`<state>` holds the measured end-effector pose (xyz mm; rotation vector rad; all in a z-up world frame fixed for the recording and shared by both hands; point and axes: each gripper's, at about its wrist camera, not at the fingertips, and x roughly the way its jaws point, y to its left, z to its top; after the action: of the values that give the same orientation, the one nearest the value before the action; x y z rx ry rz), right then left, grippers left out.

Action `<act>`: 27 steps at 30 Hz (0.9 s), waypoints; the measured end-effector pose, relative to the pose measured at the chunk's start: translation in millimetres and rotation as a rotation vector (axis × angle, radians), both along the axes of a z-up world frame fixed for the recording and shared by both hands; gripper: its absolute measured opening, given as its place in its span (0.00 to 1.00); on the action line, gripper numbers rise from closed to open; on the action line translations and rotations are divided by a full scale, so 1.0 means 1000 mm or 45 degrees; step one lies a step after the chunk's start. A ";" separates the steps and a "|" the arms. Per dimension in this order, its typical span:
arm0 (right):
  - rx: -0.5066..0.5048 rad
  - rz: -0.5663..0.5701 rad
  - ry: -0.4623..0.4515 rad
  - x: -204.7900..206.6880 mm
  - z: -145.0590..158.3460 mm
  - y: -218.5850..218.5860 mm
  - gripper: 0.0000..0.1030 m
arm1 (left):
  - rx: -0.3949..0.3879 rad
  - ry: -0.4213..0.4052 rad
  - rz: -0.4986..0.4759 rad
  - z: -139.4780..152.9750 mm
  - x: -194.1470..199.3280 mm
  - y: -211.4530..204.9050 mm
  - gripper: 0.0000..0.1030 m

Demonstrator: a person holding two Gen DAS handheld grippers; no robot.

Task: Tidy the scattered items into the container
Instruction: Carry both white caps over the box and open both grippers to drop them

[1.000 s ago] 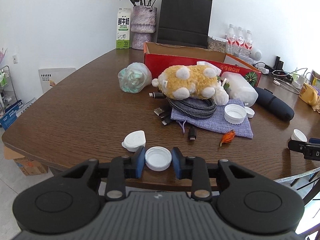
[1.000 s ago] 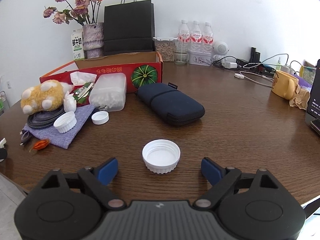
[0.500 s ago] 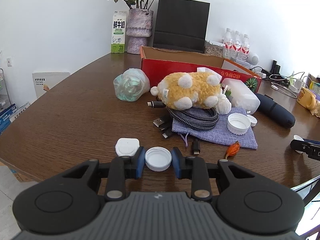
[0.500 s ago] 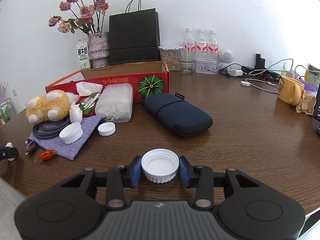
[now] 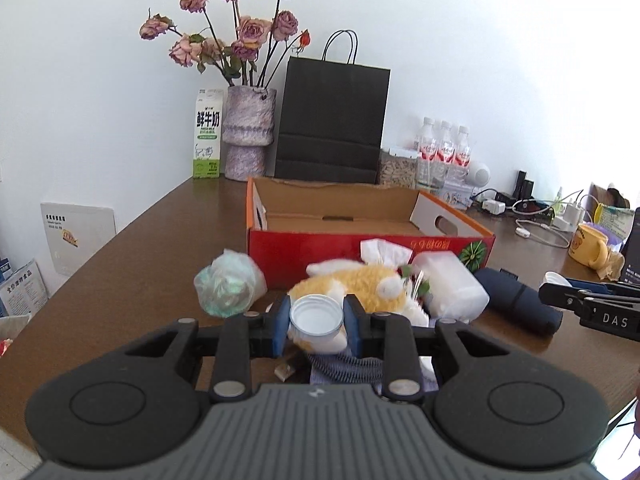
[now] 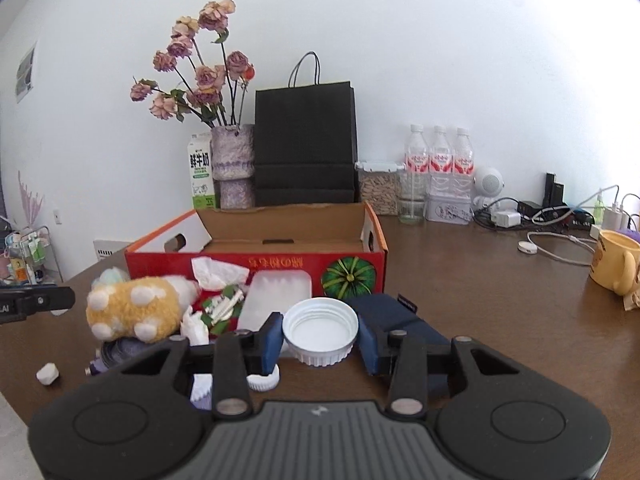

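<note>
My left gripper (image 5: 316, 322) is shut on a small white cap (image 5: 317, 316) and holds it in the air, in front of the yellow plush toy (image 5: 356, 288). My right gripper (image 6: 320, 338) is shut on a larger white ribbed cap (image 6: 320, 330), raised above the table. The open red cardboard box (image 5: 360, 238) stands beyond both; it also shows in the right wrist view (image 6: 280, 258), and its inside looks bare. The right gripper's tip shows at the right edge of the left wrist view (image 5: 592, 304).
In front of the box lie a bagged green item (image 5: 228, 290), a tissue (image 6: 216, 274), a clear plastic box (image 6: 280, 296), a dark blue case (image 5: 516, 300), a blue cloth and loose caps (image 6: 262, 380). Vase (image 5: 250, 136), milk carton, black bag (image 5: 332, 120), bottles and a yellow mug (image 6: 614, 266) stand behind.
Both grippers have risen off the table with their caps and moved toward the box. The right gripper closed on its cap a second ago.
</note>
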<state>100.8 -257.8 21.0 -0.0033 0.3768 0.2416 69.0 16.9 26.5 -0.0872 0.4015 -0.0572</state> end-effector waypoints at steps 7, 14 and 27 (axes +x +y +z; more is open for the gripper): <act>0.026 0.069 -0.071 0.057 0.038 0.020 0.38 | -0.024 -0.089 -0.028 0.040 0.054 -0.005 0.28; -0.041 0.126 -0.015 0.142 0.067 0.046 0.38 | -0.063 -0.018 -0.033 0.064 0.134 -0.007 0.28; -0.130 0.147 0.423 0.273 0.000 0.082 0.38 | -0.035 0.414 0.068 0.014 0.271 -0.006 0.28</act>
<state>373.9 -175.5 20.9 -0.0867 0.7206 0.3376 340.3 10.6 40.4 -0.1352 0.7232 0.0049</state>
